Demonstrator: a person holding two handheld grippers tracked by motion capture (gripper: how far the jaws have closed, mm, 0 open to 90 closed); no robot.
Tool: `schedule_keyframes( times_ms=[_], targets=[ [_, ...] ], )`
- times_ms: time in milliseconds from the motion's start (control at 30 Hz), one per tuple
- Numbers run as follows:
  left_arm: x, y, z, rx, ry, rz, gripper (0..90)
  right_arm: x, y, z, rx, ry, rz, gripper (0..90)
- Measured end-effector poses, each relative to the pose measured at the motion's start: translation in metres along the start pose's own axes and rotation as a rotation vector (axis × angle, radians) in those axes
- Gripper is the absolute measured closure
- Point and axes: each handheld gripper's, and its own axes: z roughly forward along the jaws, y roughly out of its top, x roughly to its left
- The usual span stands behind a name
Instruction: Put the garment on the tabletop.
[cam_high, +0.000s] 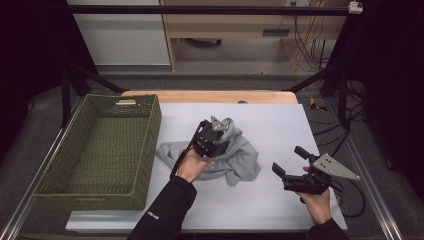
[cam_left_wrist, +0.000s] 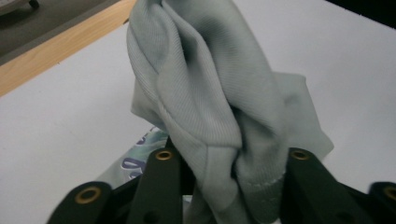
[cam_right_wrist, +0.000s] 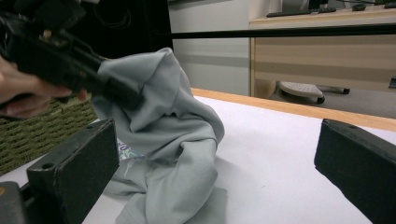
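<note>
We see the left gripper (cam_high: 216, 131) with its fingers clamped on a bunched fold of the crumpled pale grey knit garment (cam_high: 235, 155) mid-tabletop (cam_high: 280, 125), right of the green woven basket (cam_high: 100, 145), while the right gripper (cam_high: 288, 162) fingers stand apart near right.

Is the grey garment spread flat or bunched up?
Bunched up: the grey garment lies crumpled on the white mat, with one gathered fold pinched and lifted by the left gripper.

Beyond the table (cam_high: 280, 200): grey floor (cam_high: 225, 80), a wooden desk (cam_high: 250, 25), hanging cables (cam_high: 307, 45), dark curtains (cam_high: 30, 40)
</note>
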Motion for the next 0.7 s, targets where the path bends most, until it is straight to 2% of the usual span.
schedule_keyframes(
  times_ms=[67, 133, 167, 200, 267, 333, 467, 600, 667, 700],
  targets=[
    [0.0, -0.004, 0.001, -0.01, -0.006, -0.013, 63.9, 0.0, 0.0, 0.0, 0.002, 0.001, 0.005, 0.4],
    [0.003, -0.007, 0.001, -0.011, -0.033, -0.039, 57.3, 0.001, 0.0, 0.001, 0.007, 0.002, 0.007, 0.4],
    [0.004, -0.008, 0.001, -0.018, -0.044, -0.051, 46.1, 0.001, -0.001, 0.001, 0.009, 0.008, 0.001, 0.4],
    [0.005, -0.009, -0.001, -0.038, -0.052, -0.057, 46.1, 0.001, -0.001, 0.001, 0.009, 0.008, 0.001, 0.4],
    [0.003, -0.01, -0.006, -0.09, -0.038, -0.072, 33.3, 0.002, -0.001, 0.002, 0.013, 0.01, 0.008, 0.4],
    [0.001, -0.01, -0.014, -0.131, -0.044, -0.083, 25.4, 0.001, -0.001, 0.002, 0.014, 0.012, -0.001, 0.4],
    [-0.003, -0.01, -0.031, -0.185, -0.035, -0.072, 10.0, 0.002, -0.001, 0.003, 0.016, 0.006, 0.014, 0.4],
    [0.001, -0.014, -0.048, -0.241, -0.04, -0.093, 7.0, 0.001, -0.001, 0.003, 0.013, 0.013, 0.008, 0.4],
    [0.004, -0.022, -0.058, -0.295, -0.014, -0.098, 6.1, 0.001, -0.002, 0.003, 0.014, 0.019, 0.005, 0.4],
    [0.004, -0.022, -0.058, -0.295, -0.014, -0.098, 5.9, 0.001, -0.002, 0.003, 0.014, 0.019, 0.005, 0.4]
  ],
)
